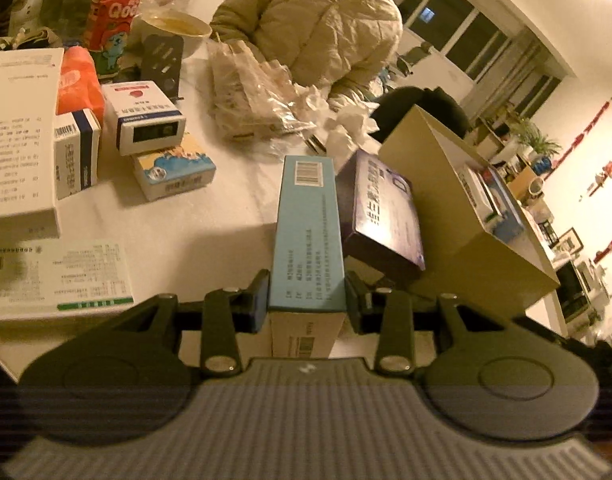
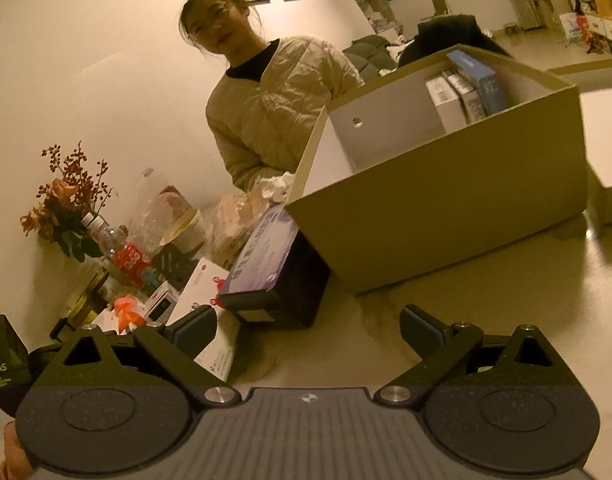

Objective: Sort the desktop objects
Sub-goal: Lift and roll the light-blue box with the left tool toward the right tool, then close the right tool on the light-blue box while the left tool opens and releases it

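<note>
The left claw [image 1: 306, 300] is clenched on a long light-blue box [image 1: 309, 232], with both pads pressing on its two sides near the end closest to the camera; the box points away from the claw and its barcode end is the far one. Just beside it on the right lies a purple box [image 1: 379, 216], tilted, and it leans against the wall of an open cardboard box [image 1: 445, 208] that stands at the right part of the counter [image 1: 210, 224]. Inside the cardboard box several small boxes [image 2: 465, 92] stand upright next to each other. The right claw [image 2: 307, 330] is released, its fingers are wide apart and nothing is between them; it hangs over a bare part of the counter in front of the cardboard box. More small medicine boxes [image 1: 146, 120] and a printed paper sheet [image 1: 58, 276] are at the left side of the counter. A person in a light padded jacket [image 1: 306, 28] sits at the far edge.
</note>
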`<state>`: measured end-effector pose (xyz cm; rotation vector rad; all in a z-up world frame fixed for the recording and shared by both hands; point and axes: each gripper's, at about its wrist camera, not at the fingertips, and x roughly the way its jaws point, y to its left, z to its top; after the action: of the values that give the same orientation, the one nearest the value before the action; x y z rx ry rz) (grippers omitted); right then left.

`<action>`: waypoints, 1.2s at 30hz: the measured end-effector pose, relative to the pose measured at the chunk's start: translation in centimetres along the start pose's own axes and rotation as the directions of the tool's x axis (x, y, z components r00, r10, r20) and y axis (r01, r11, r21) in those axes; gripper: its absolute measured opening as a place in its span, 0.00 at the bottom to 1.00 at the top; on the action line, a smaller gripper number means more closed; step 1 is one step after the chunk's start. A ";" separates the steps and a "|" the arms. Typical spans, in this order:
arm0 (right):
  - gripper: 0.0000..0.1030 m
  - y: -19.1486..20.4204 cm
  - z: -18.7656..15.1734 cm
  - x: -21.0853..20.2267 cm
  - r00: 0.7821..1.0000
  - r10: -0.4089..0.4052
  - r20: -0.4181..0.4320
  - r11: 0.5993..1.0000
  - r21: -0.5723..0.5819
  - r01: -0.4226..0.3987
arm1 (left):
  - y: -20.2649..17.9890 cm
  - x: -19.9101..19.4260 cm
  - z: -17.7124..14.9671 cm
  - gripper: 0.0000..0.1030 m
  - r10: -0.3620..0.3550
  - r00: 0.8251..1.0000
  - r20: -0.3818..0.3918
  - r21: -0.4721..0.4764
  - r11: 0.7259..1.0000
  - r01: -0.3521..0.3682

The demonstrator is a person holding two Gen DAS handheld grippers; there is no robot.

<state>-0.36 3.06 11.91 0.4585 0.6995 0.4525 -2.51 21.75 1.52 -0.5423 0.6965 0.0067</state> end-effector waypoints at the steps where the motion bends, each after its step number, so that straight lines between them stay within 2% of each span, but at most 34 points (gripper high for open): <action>1: 0.96 0.1 -0.1 0.2 1.000 0.005 -0.007 1.000 0.001 -0.005 | -0.1 -0.1 -0.2 0.35 -0.005 1.000 -0.007 0.003 1.000 0.005; 9: 0.96 1.2 -0.7 1.6 0.998 0.041 -0.057 0.999 -0.002 -0.041 | -0.7 -0.2 -1.5 0.39 -0.060 0.997 -0.055 0.013 0.998 0.060; 11: 0.96 1.5 -0.7 1.9 0.997 0.047 -0.065 0.999 -0.007 -0.047 | -0.9 -0.3 -1.6 0.39 -0.085 0.994 -0.065 0.023 0.996 0.086; 12: 0.96 1.7 -0.7 2.0 0.996 0.050 -0.069 0.999 -0.009 -0.051 | -1.1 -0.3 -1.7 0.36 -0.104 0.992 -0.070 0.030 0.994 0.106; 18: 0.96 3.0 -0.2 2.8 0.994 0.074 -0.079 0.996 -0.034 -0.077 | -1.9 -0.2 -2.1 0.37 -0.184 0.978 -0.101 0.069 0.979 0.192; 21: 0.95 3.7 0.2 3.2 0.992 0.089 -0.085 0.995 -0.047 -0.093 | -1.8 0.0 -2.3 0.38 -0.238 0.964 -0.118 0.064 0.967 0.247; 26: 0.94 4.9 0.7 4.2 0.989 0.105 -0.109 0.991 -0.075 -0.113 | -2.0 0.4 -2.5 0.38 -0.332 0.931 -0.153 0.073 0.936 0.346; 30: 0.93 6.0 0.9 4.9 0.987 0.100 -0.129 0.987 -0.115 -0.115 | -1.7 0.3 -2.5 0.38 -0.339 0.930 -0.141 0.072 0.934 0.351; 32: 0.93 6.6 1.0 5.2 0.986 0.093 -0.141 0.983 -0.142 -0.114 | -1.1 0.1 -2.3 0.42 -0.336 0.933 -0.130 0.065 0.936 0.346; 35: 0.92 7.4 1.0 5.6 0.984 0.083 -0.157 0.977 -0.180 -0.112 | -0.4 -0.1 -2.2 0.49 -0.319 0.940 -0.120 0.065 0.942 0.328; 36: 0.91 7.7 1.1 5.7 0.984 0.080 -0.161 0.976 -0.190 -0.110 | -0.2 -0.2 -2.1 0.55 -0.314 0.942 -0.119 0.068 0.944 0.323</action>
<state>2.39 12.05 13.92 0.2715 0.7729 0.6467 -3.96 20.63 0.37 -0.5698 0.7027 -0.3575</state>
